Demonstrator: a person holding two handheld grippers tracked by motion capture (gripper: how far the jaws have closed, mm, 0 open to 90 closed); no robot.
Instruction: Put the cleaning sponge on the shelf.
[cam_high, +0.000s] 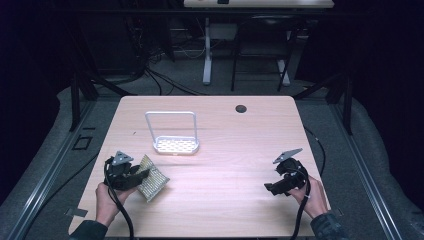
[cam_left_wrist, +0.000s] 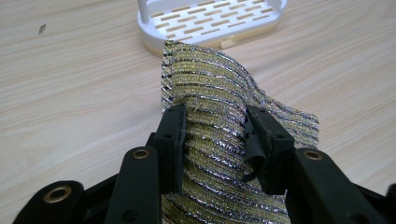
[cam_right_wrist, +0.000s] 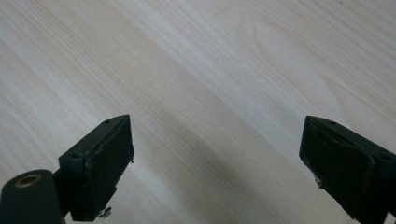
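Left gripper (cam_left_wrist: 215, 135) clamps the gold scouring pad (cam_left_wrist: 219, 93) near the table's (cam_high: 225, 200) left front corner, just short of the white rack (cam_high: 176, 145). Right gripper (cam_right_wrist: 215, 163) hangs open over bare wood by the right edge

Overall light: dim room, dark at the edges of the high view; the wooden table (cam_high: 225, 165) is the brightest area, lit from above.
Shadows: soft shadow lies on the table beside the scouring pad (cam_high: 151, 177) and under the white rack (cam_high: 175, 145).
Glare: silver threads of the scouring pad (cam_left_wrist: 210, 93) sparkle in the left gripper view.
Sharpness: the high view is soft and grainy; both gripper views show the wood grain clearly.
Focus: the nearest jaw parts at the bottom of the right gripper view look slightly blurred.
Colour: faint pinkish cast on the table.
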